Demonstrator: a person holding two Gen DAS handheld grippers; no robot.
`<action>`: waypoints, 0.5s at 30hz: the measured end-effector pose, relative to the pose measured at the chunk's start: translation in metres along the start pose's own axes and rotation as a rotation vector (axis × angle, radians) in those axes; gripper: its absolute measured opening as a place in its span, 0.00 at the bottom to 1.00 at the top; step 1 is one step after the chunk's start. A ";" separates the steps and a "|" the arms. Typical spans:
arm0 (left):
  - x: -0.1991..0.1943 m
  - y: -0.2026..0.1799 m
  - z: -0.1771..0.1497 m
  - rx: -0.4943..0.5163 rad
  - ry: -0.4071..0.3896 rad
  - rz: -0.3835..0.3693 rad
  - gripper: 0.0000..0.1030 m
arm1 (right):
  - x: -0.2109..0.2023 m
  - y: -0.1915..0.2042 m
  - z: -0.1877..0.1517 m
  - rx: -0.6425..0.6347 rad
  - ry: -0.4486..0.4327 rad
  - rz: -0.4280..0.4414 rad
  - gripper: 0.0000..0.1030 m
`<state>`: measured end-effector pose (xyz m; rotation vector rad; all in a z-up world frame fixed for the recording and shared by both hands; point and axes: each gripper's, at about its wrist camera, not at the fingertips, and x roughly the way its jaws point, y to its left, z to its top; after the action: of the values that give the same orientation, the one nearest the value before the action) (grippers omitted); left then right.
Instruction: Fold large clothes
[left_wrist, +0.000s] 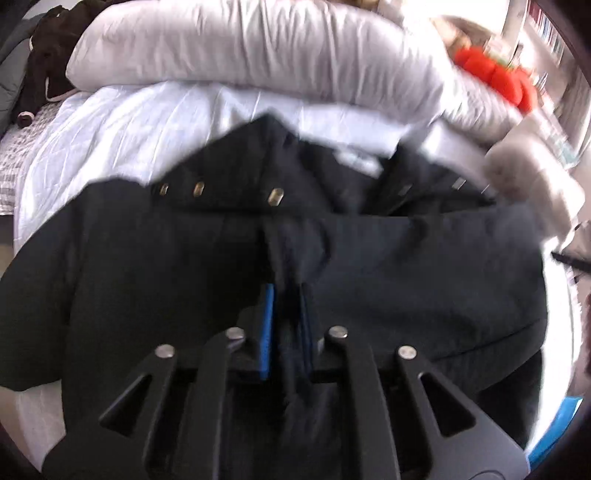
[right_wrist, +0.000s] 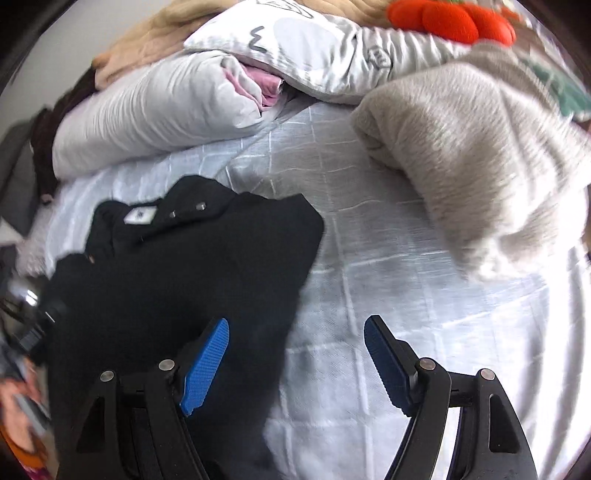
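A large black jacket (left_wrist: 369, 266) with metal snaps lies on a white bedsheet (left_wrist: 122, 133). My left gripper (left_wrist: 287, 291) is shut on a pinched fold of the jacket, the cloth running between its blue pads. In the right wrist view the jacket (right_wrist: 184, 266) lies at the left, partly folded, with a white label near its collar. My right gripper (right_wrist: 295, 332) is open and empty, its left finger (right_wrist: 207, 365) over the jacket's edge, its right finger (right_wrist: 388, 365) over the sheet (right_wrist: 388, 240).
A white pillow (left_wrist: 258, 44) lies across the back of the bed. A grey fluffy blanket (right_wrist: 472, 147) sits at the right. A red plush toy (right_wrist: 454, 18) lies behind it. Dark clothes (left_wrist: 48, 48) lie at the far left.
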<state>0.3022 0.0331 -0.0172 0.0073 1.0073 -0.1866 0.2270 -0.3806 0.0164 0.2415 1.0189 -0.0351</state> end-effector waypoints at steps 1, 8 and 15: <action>-0.001 -0.001 -0.004 0.017 -0.023 0.018 0.14 | 0.006 -0.004 0.003 0.034 -0.005 0.046 0.75; -0.014 -0.026 -0.014 0.084 -0.117 -0.093 0.19 | 0.044 -0.022 0.022 0.267 0.003 0.241 0.07; 0.036 -0.063 -0.023 0.165 0.010 -0.112 0.21 | 0.017 -0.009 0.056 0.099 -0.100 -0.056 0.06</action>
<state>0.2919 -0.0321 -0.0547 0.1023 1.0006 -0.3717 0.2818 -0.4005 0.0286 0.2986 0.9257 -0.1471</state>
